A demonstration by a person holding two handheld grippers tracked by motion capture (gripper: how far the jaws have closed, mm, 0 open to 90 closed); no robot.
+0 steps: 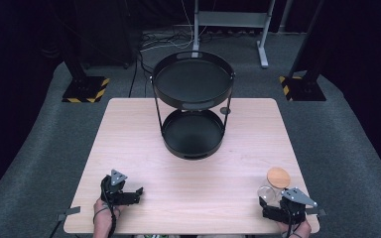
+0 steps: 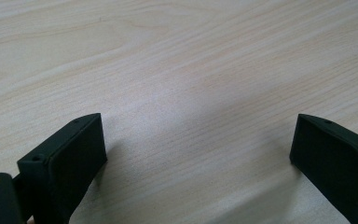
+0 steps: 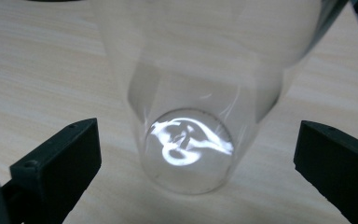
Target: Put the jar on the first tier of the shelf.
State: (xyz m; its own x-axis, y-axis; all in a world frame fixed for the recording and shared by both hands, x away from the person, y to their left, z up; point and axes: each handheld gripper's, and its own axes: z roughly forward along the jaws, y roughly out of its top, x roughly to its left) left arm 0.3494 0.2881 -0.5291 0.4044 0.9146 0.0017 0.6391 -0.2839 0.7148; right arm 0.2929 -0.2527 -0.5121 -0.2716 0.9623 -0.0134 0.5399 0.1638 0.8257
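a clear glass tumbler [image 3: 186, 140] stands upright on the desk [image 1: 188, 178] near its front right corner, just in front of the right tongs [image 1: 278, 208]; in the high view it reads as a faint transparent ring [image 1: 266, 193] just beside a round wooden lid or coaster [image 1: 279, 177] lying flat toward the right edge. in the right gripper view the right tongs are spread wide, one jaw on each side of the tumbler's base, neither touching it. the left tongs [image 1: 129, 194] sit near the front left corner, also spread wide over bare wood with nothing between the jaws. a black two-tier round tray stand [image 1: 192, 106] occupies the back centre of the desk, both tiers apparently empty. assessment: the tumbler looks empty and therefore light, rigid, smooth-walled and breakable. its surface is likely slippery against hard black jaws, so a firm but measured squeeze is advised; too much force risks cracking, too little risks slipping. the best hold appears to be across the lower wall, where the vessel looks narrower, with the jaws square to it. the wooden disc looks thin and light, and lies flat, making it awkward to pinch from above.
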